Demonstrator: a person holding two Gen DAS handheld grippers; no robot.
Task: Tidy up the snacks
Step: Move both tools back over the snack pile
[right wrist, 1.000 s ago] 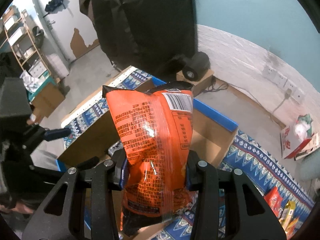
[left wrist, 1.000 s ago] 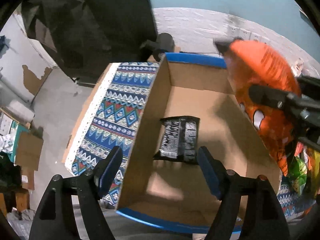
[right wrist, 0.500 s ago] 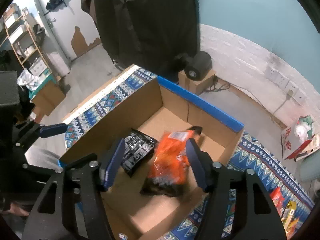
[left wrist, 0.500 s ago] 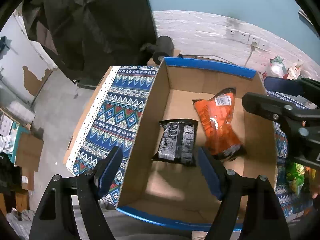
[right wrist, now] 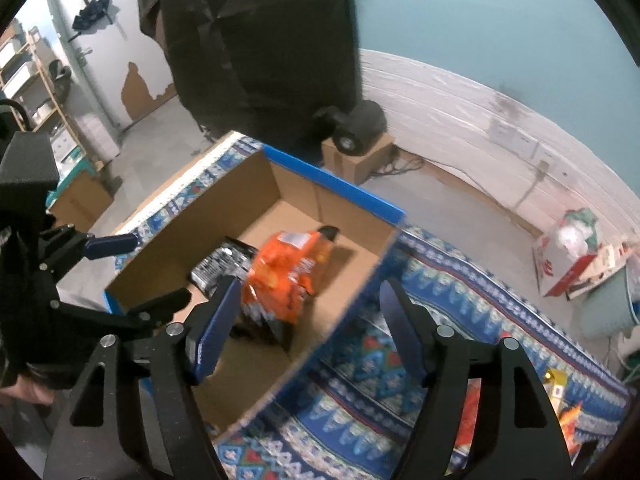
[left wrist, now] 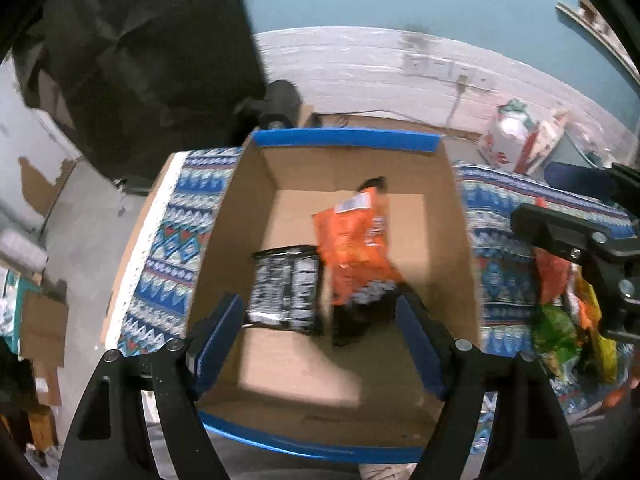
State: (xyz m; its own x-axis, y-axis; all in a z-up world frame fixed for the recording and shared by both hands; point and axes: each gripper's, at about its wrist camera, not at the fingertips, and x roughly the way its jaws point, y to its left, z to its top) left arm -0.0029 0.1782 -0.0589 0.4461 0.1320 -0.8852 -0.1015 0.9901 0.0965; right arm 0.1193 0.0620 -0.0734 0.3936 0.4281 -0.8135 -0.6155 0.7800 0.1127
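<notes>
An open cardboard box with blue-taped rims [left wrist: 344,142] [right wrist: 340,188] stands on a patterned cloth. Inside it lie an orange snack bag [left wrist: 356,248] [right wrist: 288,268] and a black snack packet [left wrist: 284,288] [right wrist: 218,260] side by side. My left gripper [left wrist: 320,332] is open and empty above the box's near end. My right gripper [right wrist: 308,328] is open and empty over the box's right wall; it also shows in the left wrist view [left wrist: 576,236] at the right. Several loose snack bags [left wrist: 564,320] lie on the cloth right of the box.
The blue patterned cloth [left wrist: 168,248] [right wrist: 448,304] covers the table on both sides of the box. More snacks [right wrist: 560,408] lie at its right end. A black curtain [right wrist: 260,40], a dark roller on a small carton [right wrist: 360,128], and a red-white bag [right wrist: 568,256] stand beyond.
My right gripper opened and let go of the orange bag, which dropped into the box beside the black packet. The right gripper then drew back to the right. The left gripper stayed open.
</notes>
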